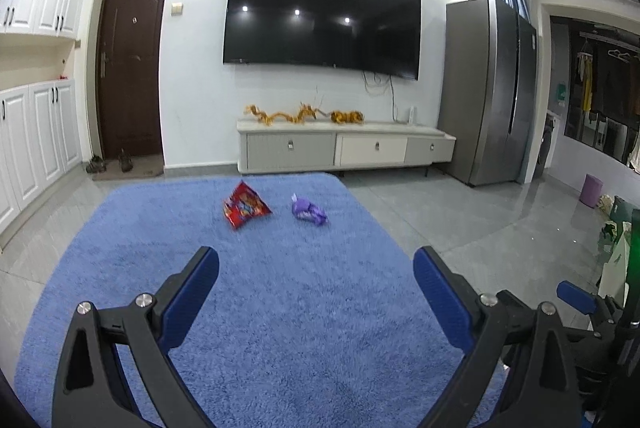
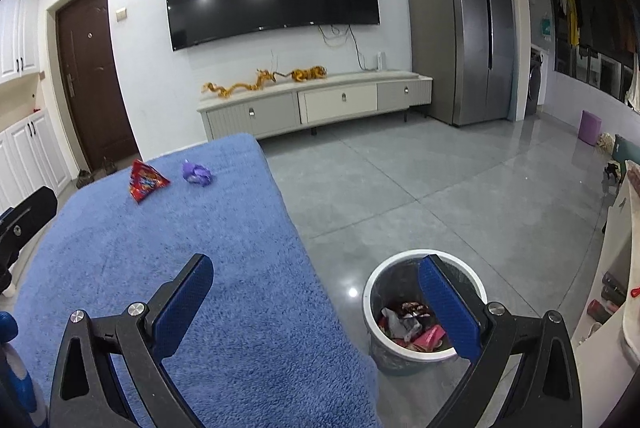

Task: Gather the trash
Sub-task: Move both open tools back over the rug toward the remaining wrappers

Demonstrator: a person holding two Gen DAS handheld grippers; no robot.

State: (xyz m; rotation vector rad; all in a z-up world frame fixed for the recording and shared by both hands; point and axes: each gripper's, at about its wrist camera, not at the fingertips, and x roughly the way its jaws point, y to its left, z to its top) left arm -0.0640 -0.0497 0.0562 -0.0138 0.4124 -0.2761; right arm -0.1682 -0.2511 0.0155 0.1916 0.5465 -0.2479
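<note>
Two wrappers, red wrapper and purple wrapper, near the rug's far edge; both grippers, left gripper and right gripper, gape empty, so we'd pinch low, then bin.

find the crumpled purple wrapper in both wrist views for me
Left wrist: the crumpled purple wrapper lies centre frame on the far part of the blue fluffy rug.
Right wrist: the wrapper lies upper left, near the rug's far edge.
Shared landmark: the red snack packet lies just left of it in both.

Red wrapper, purple wrapper on blue rug, fingers apart
</note>
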